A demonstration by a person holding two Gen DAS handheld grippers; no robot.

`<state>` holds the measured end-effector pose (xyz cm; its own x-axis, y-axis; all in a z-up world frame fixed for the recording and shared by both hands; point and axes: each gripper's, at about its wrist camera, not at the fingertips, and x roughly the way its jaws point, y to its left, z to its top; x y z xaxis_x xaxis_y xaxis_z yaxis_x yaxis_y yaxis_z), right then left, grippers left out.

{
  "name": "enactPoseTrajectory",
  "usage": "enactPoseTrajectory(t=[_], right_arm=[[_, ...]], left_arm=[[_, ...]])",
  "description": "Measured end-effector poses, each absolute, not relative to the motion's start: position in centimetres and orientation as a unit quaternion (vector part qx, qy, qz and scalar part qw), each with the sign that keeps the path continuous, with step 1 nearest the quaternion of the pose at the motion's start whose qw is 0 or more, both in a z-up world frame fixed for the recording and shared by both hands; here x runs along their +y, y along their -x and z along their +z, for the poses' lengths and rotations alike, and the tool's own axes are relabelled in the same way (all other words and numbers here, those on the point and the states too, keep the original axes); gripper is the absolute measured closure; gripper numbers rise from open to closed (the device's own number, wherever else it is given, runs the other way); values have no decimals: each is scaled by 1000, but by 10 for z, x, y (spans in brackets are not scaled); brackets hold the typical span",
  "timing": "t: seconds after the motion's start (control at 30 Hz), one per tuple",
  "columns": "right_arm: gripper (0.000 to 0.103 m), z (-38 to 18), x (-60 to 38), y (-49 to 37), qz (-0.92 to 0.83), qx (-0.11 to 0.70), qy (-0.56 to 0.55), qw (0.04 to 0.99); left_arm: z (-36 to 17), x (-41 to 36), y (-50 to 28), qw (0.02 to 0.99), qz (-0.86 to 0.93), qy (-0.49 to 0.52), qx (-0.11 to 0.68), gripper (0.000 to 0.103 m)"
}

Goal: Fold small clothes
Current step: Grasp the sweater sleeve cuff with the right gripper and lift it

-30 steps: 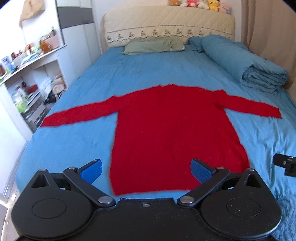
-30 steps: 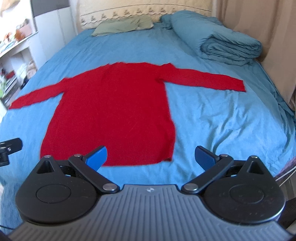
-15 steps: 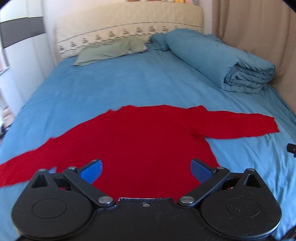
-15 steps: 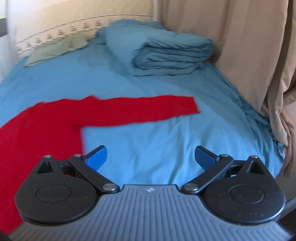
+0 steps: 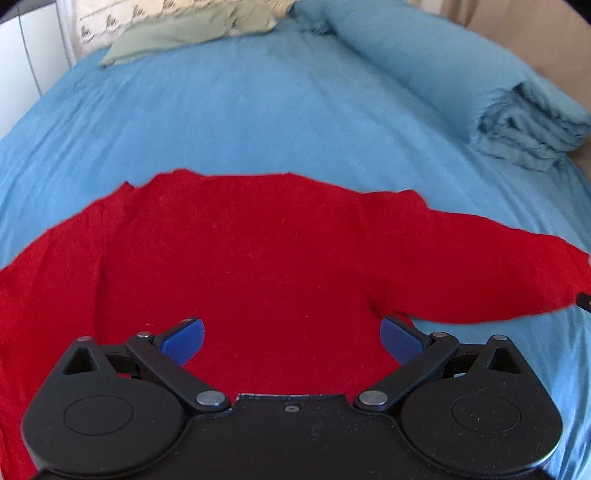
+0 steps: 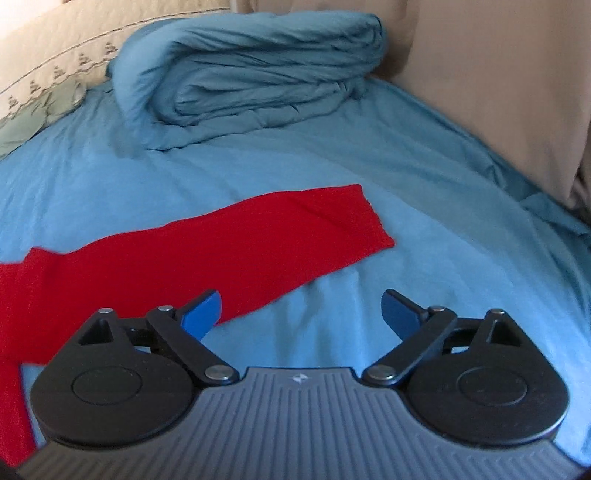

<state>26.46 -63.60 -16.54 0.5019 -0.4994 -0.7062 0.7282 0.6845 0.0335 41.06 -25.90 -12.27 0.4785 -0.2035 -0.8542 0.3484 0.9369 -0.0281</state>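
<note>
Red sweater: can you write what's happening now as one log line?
step: reaching | sweater: flat on bed, unfolded | left gripper: open over body | right gripper: open near sleeve

Red sweater's [image 5: 258,266] hem hidden behind the left gripper [image 5: 291,338] body, its left sleeve cut off at the frame edge, green pillow [image 6: 33,118] half out of view, headboard [image 6: 55,55] pattern blurred.

A red long-sleeved sweater [image 5: 280,266] is spread flat on a blue bedsheet [image 5: 236,122], one sleeve stretched toward the right edge. The left gripper [image 5: 291,338] is held over its body, blue fingertips [image 5: 184,339] wide apart. A folded blue duvet [image 5: 480,92] and a green pillow [image 5: 184,31] are seen beyond.
</note>
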Motion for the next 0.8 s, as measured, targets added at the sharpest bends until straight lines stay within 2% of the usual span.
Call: enactPoseTrajectory(t=[0.03,0.2,0.3,0.4,0.43,0.53,0.57,0.63,0.8], right_arm=[[0,-170,-640,-268,-362,348,-171,848],[16,-198,-671,-280,-365,350,-216,835],[18,-208,-687,-278,-369,325,-260,831],[26,-211,-702,-277,-371,291,-296,831],[32,-212,-707,-278,-372,283,-307,829],[67,-213,-719,-277,-386,270,-330,818],[74,-212,-721,-277,-392,270,-336,813],[81,-208,-723,-276,-396,266,-340,811],[82,-167,-700,-291,-379,255,-300,837]], left_arm=[[-126,-265,-416,853,-154,-79,492,0],[-141,-279,-437,845,-132,-85,511,0],[-148,-283,-446,844,-129,-89,514,0],[-153,-285,-449,842,-127,-95,515,0],[-154,-286,-451,842,-126,-97,516,0],[-154,-282,-457,841,-123,-94,518,0],[-153,-280,-460,841,-122,-93,519,0],[-151,-274,-466,839,-119,-91,523,1],[-128,-241,-476,842,-115,-71,522,4]])
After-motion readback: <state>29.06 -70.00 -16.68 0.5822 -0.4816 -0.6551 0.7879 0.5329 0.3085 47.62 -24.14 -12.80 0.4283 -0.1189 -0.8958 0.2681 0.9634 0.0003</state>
